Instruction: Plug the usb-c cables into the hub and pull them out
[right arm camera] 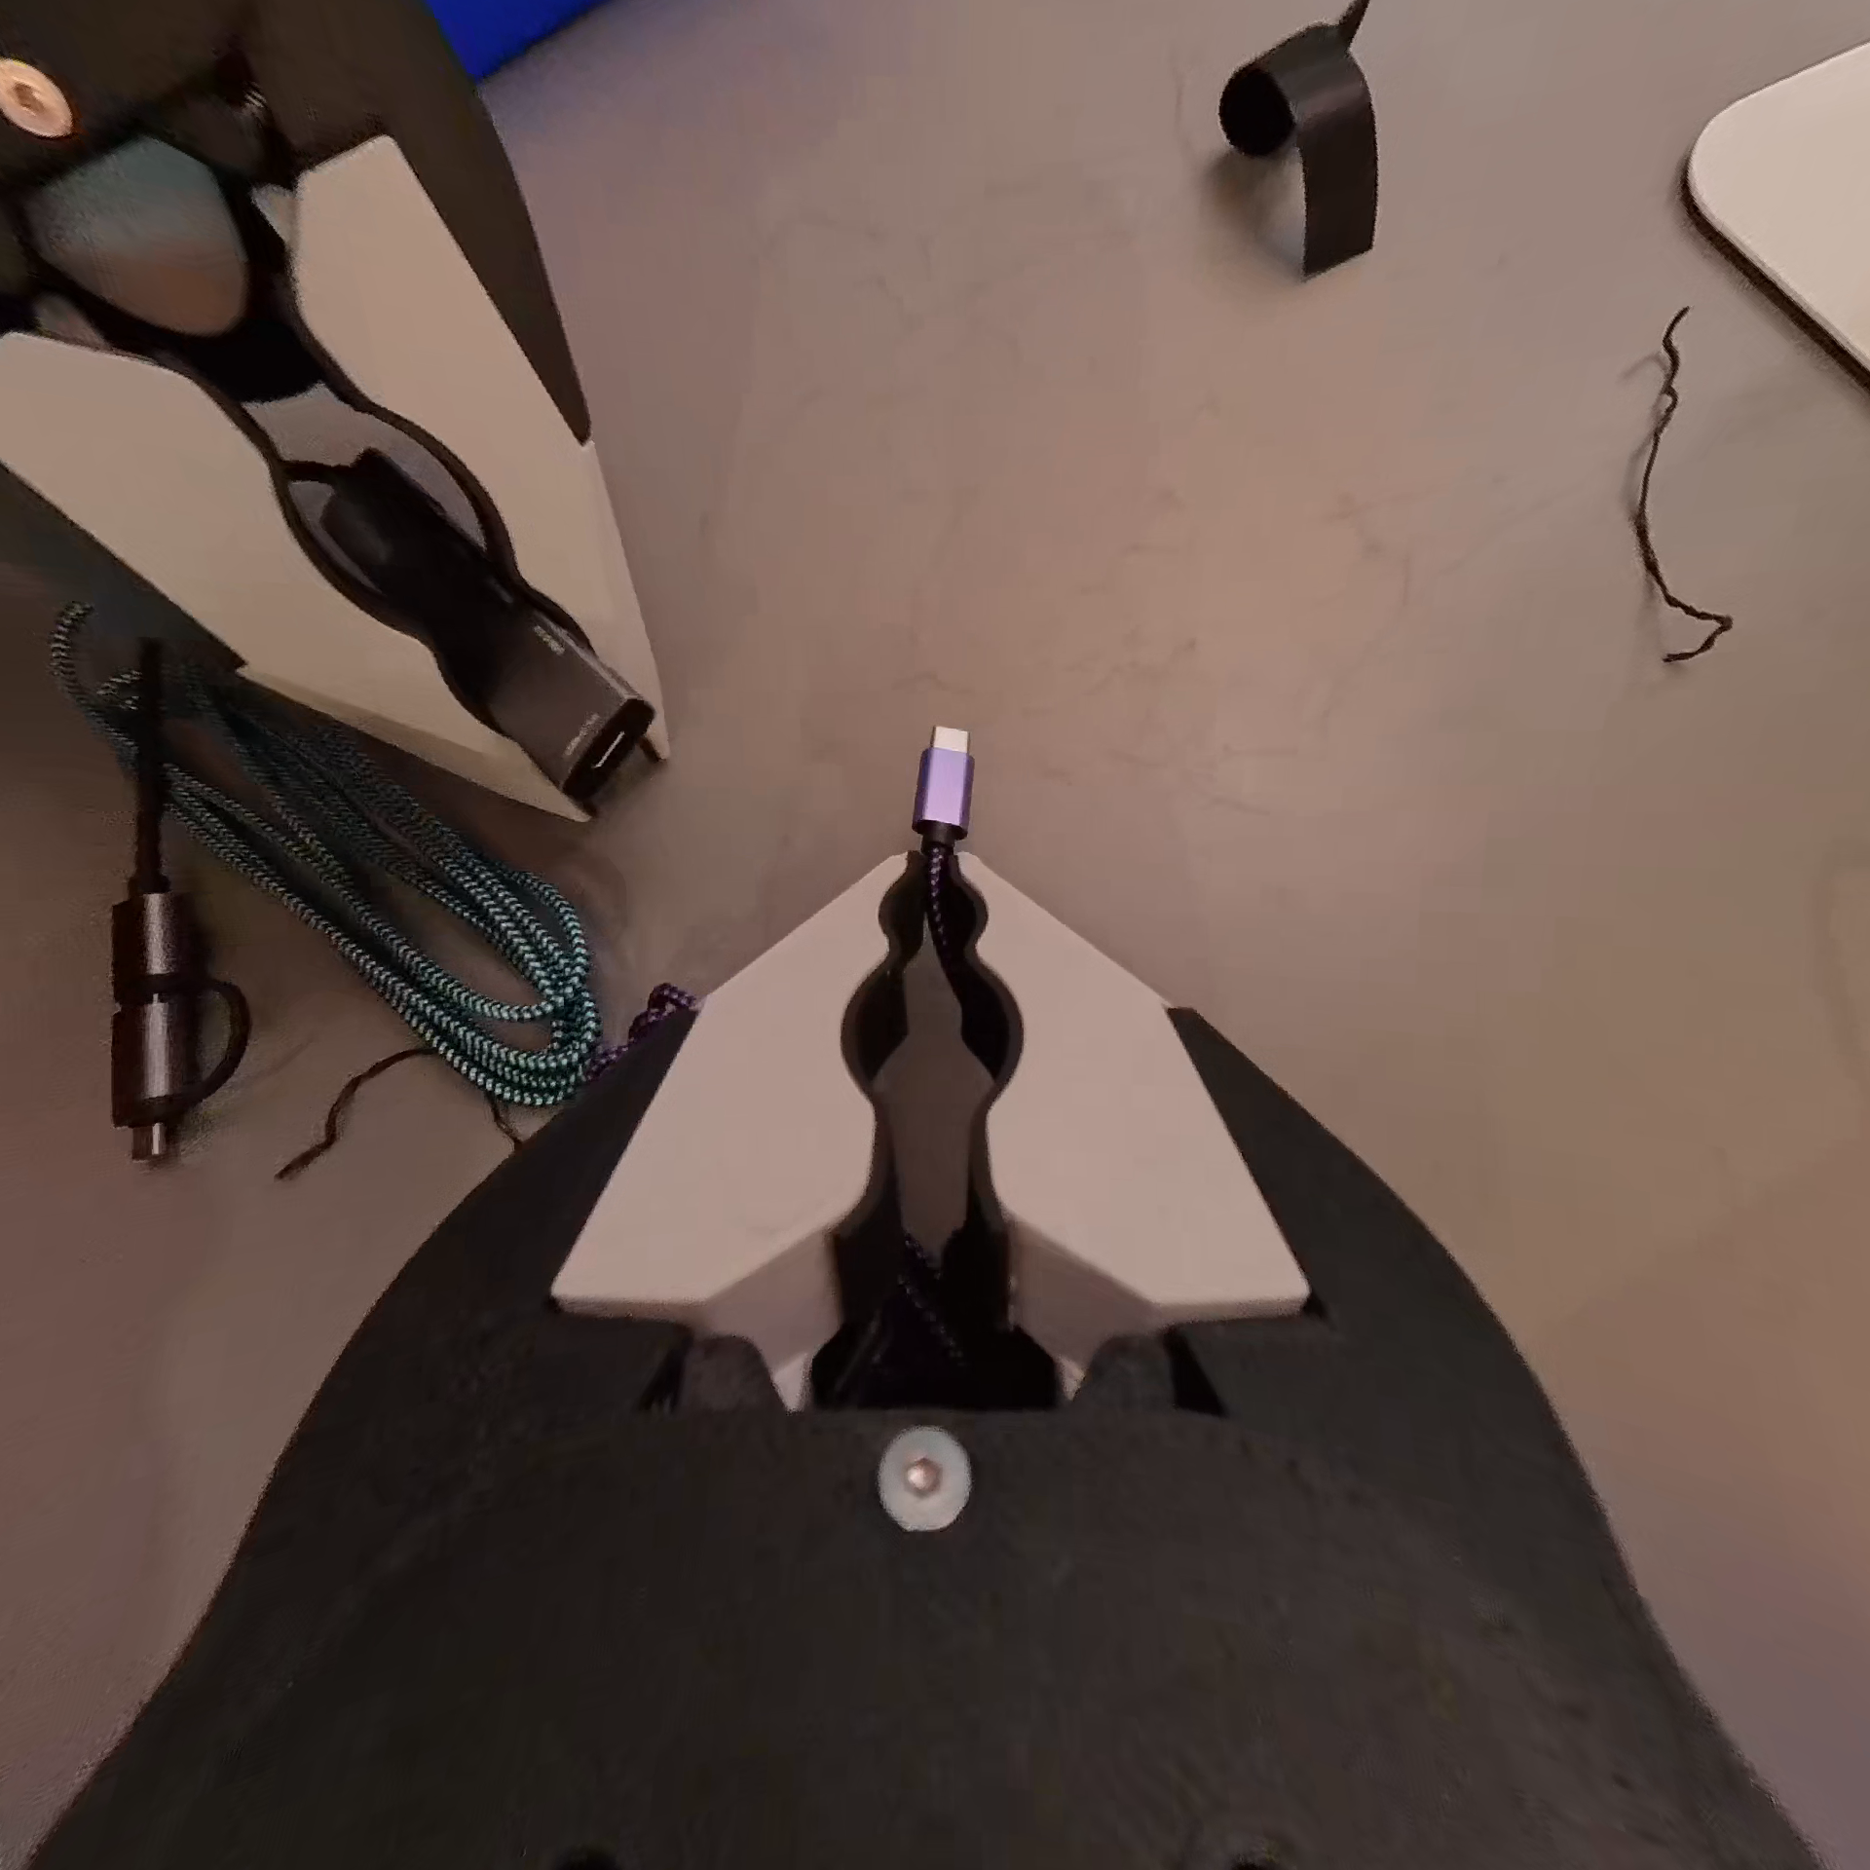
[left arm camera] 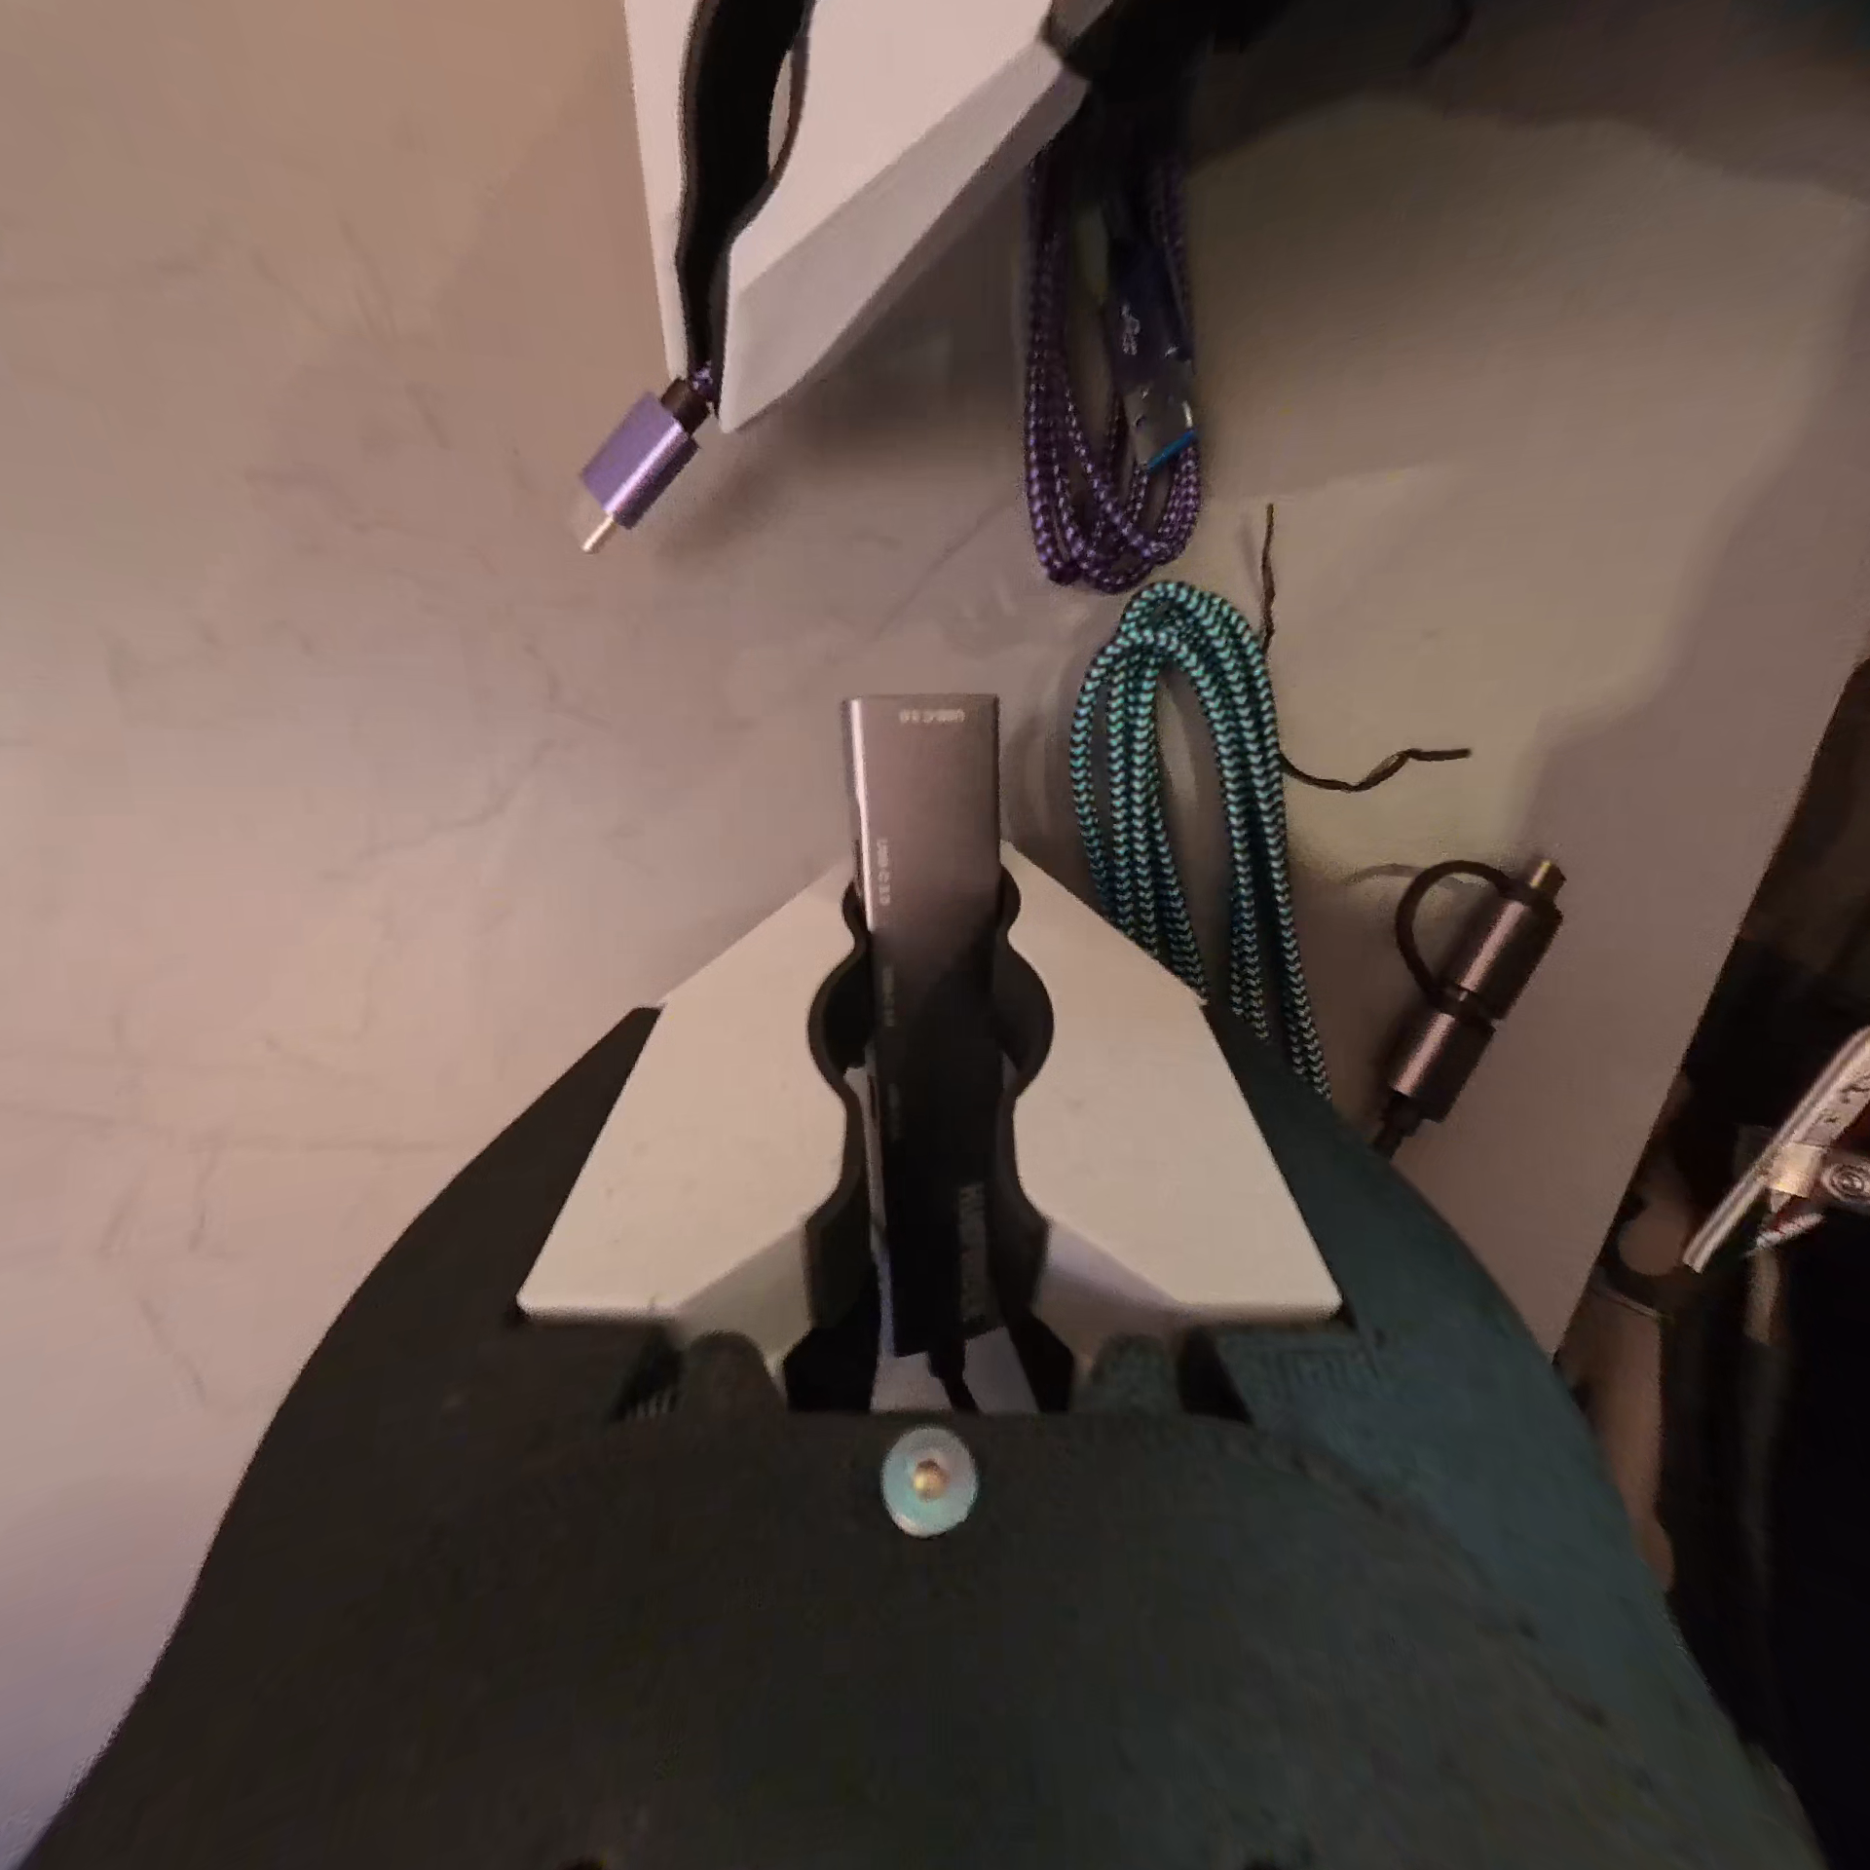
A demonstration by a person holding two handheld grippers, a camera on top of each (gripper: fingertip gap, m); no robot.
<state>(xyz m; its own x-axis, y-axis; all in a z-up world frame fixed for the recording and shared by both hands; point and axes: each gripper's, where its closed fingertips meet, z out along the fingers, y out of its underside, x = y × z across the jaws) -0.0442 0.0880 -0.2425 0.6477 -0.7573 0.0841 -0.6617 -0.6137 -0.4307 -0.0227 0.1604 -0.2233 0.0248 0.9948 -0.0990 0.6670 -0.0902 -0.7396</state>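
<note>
Lighting is dim and warm in both views. The tabletop [left arm camera: 304,708] reads pale beige in the left wrist view and darker grey-brown in the right wrist view, brightest toward the centre right. Soft shadows lie beside the teal cable [left arm camera: 1194,810] and under the black strap [right arm camera: 1305,152]. No glare noted. Wide-angle distortion bends edges near the borders. Slight blur softens the purple cable coil [left arm camera: 1113,354] and the far tongs [right arm camera: 607,749]; printing on the hub [left arm camera: 921,810] is smeared.
</note>
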